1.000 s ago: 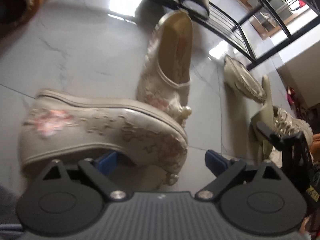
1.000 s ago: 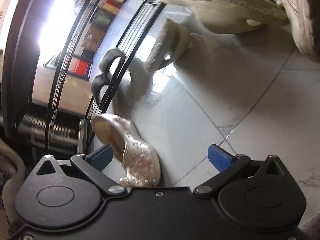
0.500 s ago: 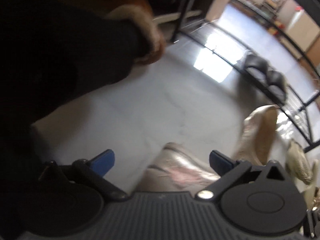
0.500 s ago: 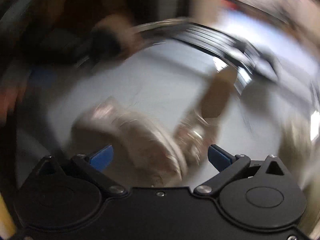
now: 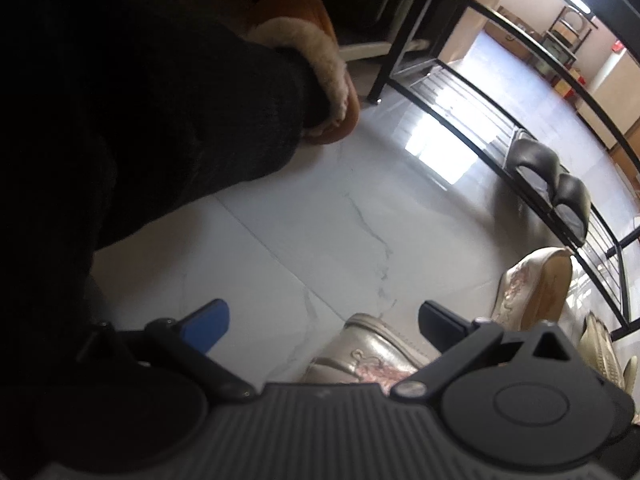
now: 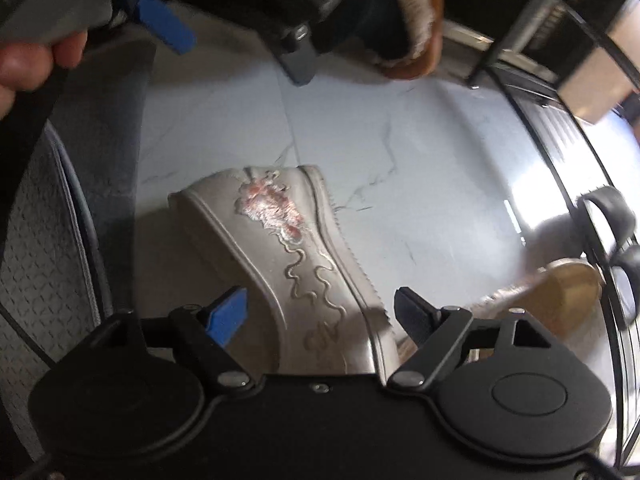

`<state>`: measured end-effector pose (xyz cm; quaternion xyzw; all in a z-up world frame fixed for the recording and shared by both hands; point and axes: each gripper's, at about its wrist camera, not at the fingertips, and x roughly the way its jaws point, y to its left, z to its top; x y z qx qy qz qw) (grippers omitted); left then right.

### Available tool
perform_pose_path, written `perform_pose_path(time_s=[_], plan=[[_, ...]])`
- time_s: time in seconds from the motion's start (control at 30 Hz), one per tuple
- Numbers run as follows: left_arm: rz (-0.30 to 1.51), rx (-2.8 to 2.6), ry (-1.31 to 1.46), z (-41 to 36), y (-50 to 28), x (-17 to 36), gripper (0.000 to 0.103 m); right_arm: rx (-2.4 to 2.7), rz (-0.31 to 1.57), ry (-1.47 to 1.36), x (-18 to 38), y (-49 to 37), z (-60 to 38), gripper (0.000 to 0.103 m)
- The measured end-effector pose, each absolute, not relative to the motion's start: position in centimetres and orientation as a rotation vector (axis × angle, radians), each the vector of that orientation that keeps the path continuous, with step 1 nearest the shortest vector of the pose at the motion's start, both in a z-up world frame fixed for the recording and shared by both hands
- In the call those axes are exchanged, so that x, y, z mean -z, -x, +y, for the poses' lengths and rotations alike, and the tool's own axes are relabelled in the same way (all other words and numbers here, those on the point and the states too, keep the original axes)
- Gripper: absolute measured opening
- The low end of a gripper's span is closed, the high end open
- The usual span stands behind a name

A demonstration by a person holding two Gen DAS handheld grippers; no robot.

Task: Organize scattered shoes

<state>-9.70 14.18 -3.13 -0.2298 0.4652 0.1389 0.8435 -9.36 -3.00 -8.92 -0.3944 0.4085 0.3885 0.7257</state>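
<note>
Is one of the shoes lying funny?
Yes. The embroidered silver shoe lies tipped on its side on the floor, so its flowered side faces up. Its partner lies apart, near the shoe rack, not paired.

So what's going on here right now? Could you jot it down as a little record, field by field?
Floor: pale marble-look tiles
Right tool: open, jaws just been closing, either side of the embroidered shoe, pads not pressing on it
Left tool: open, holding nothing
Second embroidered shoe: on the floor near the rack
Rack: black metal, holds black shoes
Person: foot in a brown fur-lined slipper
</note>
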Motion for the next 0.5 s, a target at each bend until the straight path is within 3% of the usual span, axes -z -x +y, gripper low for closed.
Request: perform_pose_path(time_s=[0.33, 0.5], plan=[[0.996, -0.302, 0.492, 14.4, 9.6, 3.4, 0.101, -0.824, 0.914, 0.958, 10.7, 8.8, -1.4, 0.065], [0.996, -0.301, 0.495, 14.5, 9.6, 3.5, 0.101, -0.820, 0.967, 0.826, 9.6, 9.1, -2.2, 0.060]])
